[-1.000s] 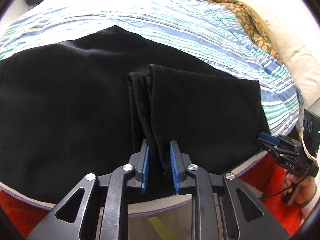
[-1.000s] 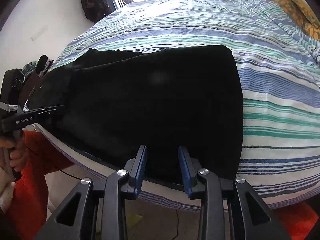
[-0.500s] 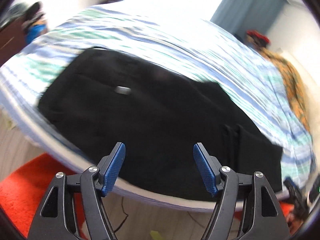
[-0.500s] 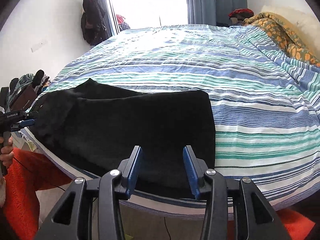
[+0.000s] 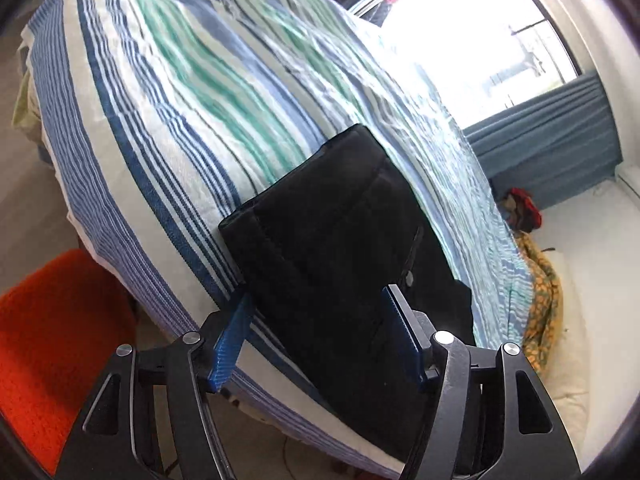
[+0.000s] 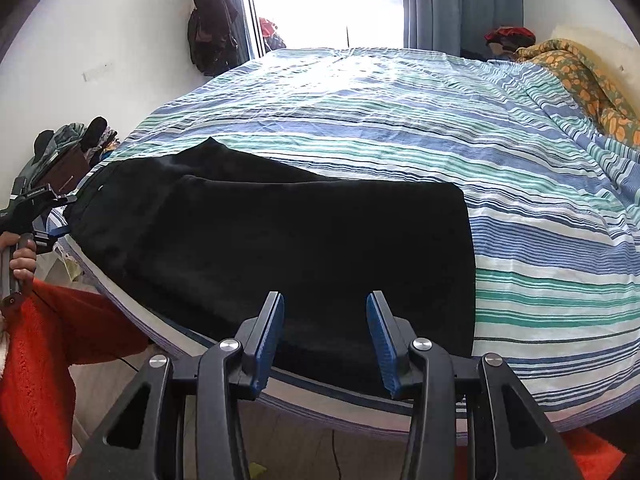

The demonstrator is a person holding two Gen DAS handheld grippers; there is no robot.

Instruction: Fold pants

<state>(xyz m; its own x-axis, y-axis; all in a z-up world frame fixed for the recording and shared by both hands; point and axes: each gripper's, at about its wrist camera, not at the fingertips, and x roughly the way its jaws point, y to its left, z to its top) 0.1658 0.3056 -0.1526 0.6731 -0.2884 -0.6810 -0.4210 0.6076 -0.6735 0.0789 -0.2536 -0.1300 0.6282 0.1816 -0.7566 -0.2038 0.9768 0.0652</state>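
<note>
Black pants (image 6: 300,232) lie folded lengthwise along the near edge of the striped bed (image 6: 520,200). In the left wrist view they (image 5: 340,220) run away from me at a slant, waistband end nearest. My left gripper (image 5: 316,296) hovers at that end. Its jaws stand wide and are closing, with cloth in line between them but no pad touching it. The right wrist view shows the left gripper (image 6: 64,215) at the far left, held by a hand (image 6: 20,256). My right gripper (image 6: 325,298) is open just above the pants' near edge, holding nothing.
An orange floral blanket (image 6: 580,80) and a cream pillow (image 5: 572,360) lie at the head of the bed. Red fleece (image 6: 40,360) shows low on the left. Dark clothes (image 6: 212,20) hang by the bright window. A clutter of things (image 6: 68,148) stands at the bed's left corner.
My left gripper let go of the fold of pants, opened wide, swung left to the waistband end and rolled. The right gripper opened a little and drew back from the cloth.
</note>
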